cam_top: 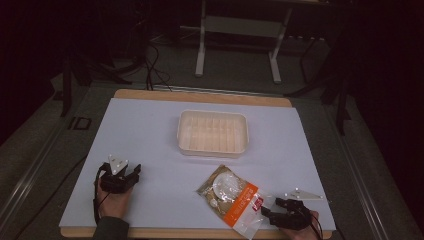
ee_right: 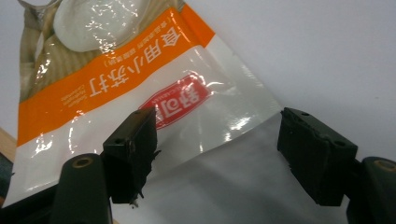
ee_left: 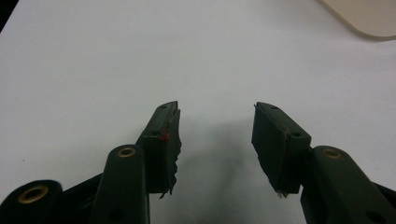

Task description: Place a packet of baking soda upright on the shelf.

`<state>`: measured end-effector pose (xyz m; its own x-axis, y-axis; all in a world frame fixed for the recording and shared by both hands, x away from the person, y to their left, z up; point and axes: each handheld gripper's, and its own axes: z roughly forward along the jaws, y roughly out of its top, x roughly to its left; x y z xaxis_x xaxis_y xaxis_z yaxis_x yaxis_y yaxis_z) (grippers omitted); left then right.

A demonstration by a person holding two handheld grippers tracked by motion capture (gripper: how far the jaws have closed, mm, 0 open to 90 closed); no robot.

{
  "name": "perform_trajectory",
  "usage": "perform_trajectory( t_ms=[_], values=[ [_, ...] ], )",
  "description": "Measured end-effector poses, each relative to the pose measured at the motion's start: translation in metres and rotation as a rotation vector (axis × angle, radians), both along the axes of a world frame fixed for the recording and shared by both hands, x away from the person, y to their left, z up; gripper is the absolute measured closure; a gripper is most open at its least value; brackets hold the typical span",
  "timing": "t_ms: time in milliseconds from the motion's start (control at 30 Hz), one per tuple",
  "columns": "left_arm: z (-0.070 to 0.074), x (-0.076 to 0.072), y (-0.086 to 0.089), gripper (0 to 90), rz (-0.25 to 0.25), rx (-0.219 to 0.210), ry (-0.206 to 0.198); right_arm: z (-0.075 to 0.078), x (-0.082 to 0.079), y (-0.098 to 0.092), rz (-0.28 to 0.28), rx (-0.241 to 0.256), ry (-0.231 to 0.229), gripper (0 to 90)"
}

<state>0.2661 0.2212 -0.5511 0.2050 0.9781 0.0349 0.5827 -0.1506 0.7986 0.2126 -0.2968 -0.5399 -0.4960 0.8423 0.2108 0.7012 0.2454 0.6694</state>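
The left hand-held gripper [cam_top: 131,172] is resting near the desk's [cam_top: 150,135] front-left corner, jaws spread apart with nothing between them. In the left gripper view, the left hand-held gripper [ee_left: 215,122] is looking over bare white surface, with a corner of the tray [ee_left: 369,16] showing at the upper right. Wide open room is lying between this gripper and the desk's left and far edges.

The tray [cam_top: 213,132] is sitting at the middle of the desk, toward the far side, well apart from both grippers, with free surface all round it.

The packet [cam_top: 230,198] is lying flat in front of the tray, toward the front right, its near end close to the desk's front edge. It is showing a clear window over pale round pieces, an orange band with white print, a red label and a clear sealed end.

The right hand-held gripper [cam_top: 273,206] is sitting at the front-right edge, jaws released. In the right gripper view, the right hand-held gripper [ee_right: 217,123] is straddling the packet's [ee_right: 140,84] clear end without closing on it.
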Motion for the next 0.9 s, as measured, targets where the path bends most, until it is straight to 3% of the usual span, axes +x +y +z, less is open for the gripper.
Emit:
perform_trajectory(
  t_ms=[333,467,900],
  values=[
    [0.0,0.0,-0.001,50.3,-0.001,0.009,0.002,0.001,0.0,0.005,0.04,0.048,-0.002,33.3],
    [0.0,0.0,-0.001,50.0,-0.001,0.012,0.002,-0.002,0.001,0.008,0.053,0.069,0.019,35.2],
    [0.0,0.0,-0.002,49.9,0.0,0.016,0.001,-0.002,0.006,0.015,0.075,0.12,0.071,55.1]
  ],
)
